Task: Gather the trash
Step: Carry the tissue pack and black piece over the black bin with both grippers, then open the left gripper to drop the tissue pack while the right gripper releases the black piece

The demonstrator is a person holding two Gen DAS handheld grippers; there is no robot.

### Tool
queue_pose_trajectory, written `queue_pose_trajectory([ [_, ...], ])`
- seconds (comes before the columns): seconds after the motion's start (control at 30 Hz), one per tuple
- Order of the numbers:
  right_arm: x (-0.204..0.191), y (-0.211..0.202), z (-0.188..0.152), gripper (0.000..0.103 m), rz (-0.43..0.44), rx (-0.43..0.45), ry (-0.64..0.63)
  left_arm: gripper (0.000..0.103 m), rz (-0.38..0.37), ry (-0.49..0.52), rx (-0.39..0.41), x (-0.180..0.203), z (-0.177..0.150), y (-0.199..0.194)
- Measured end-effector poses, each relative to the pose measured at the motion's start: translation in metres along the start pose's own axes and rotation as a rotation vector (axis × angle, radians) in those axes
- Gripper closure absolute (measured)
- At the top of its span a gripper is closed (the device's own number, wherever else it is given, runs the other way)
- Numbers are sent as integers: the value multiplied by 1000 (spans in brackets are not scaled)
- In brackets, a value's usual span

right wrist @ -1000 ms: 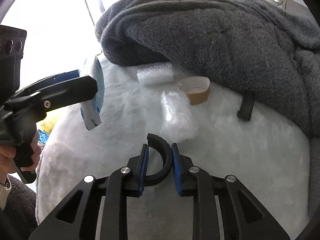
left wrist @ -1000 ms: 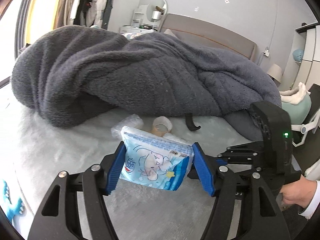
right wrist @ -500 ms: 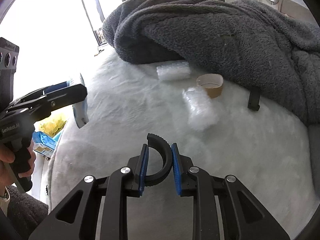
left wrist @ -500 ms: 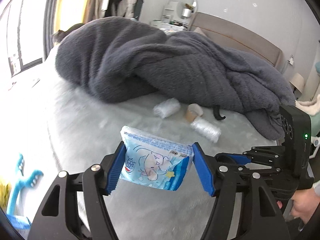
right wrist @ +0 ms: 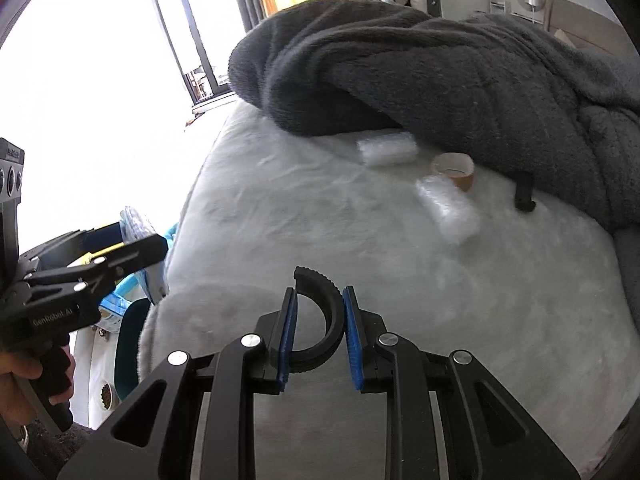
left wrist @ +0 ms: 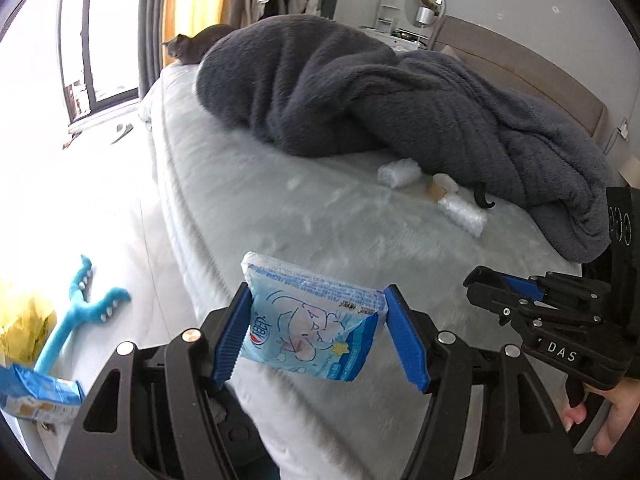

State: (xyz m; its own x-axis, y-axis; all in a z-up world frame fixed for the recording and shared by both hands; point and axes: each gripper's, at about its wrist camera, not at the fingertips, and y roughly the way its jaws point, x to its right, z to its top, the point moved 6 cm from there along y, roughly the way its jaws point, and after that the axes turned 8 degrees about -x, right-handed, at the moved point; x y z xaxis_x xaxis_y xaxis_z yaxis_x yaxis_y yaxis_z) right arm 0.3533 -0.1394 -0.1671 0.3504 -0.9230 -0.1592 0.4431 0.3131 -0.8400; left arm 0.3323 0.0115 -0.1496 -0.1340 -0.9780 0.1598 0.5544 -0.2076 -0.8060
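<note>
My left gripper [left wrist: 316, 330] is shut on a light blue snack packet [left wrist: 312, 326] with a cartoon print, held over the bed's near edge. In the right wrist view the same left gripper [right wrist: 150, 252] and packet [right wrist: 140, 226] hang at the left, beyond the bed's corner. My right gripper [right wrist: 318, 322] is shut on a black curved plastic piece [right wrist: 320, 312]. On the white bed cover lie two bubble-wrap rolls [right wrist: 386, 148] [right wrist: 448, 208], a cardboard tape core [right wrist: 454, 170] and a black hook-shaped piece [right wrist: 524, 192], all well ahead of both grippers.
A big dark grey blanket [left wrist: 400, 104] covers the far half of the bed [left wrist: 260, 208]. On the floor at the left lie a blue toy [left wrist: 76, 316], a yellow bag [left wrist: 20, 324] and a blue box [left wrist: 38, 394]. A window [left wrist: 100, 40] stands at the left.
Both grippers have drawn back from the trash on the bed toward its near left corner. The left one swung left, bringing the floor and window into view. Both grips are unchanged.
</note>
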Motion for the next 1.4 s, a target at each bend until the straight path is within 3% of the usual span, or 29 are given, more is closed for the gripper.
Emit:
queue_pose_trajectory([
  [0.5,-84,16,9,80,68,3,-79,35,95,-102,-74,-78,-47,-8],
  [0.8,-135,30,18,80,115,-6,-147,35,159,-147,-159,-128,-82,6],
  [1.1,-194,49,20,80,170,-33,-210,35,163,-219,-281,-174,-122,21],
  [1.4,-226,77,10,80,172,-104,-259,34,106,-285,-389,-204,-158,34],
])
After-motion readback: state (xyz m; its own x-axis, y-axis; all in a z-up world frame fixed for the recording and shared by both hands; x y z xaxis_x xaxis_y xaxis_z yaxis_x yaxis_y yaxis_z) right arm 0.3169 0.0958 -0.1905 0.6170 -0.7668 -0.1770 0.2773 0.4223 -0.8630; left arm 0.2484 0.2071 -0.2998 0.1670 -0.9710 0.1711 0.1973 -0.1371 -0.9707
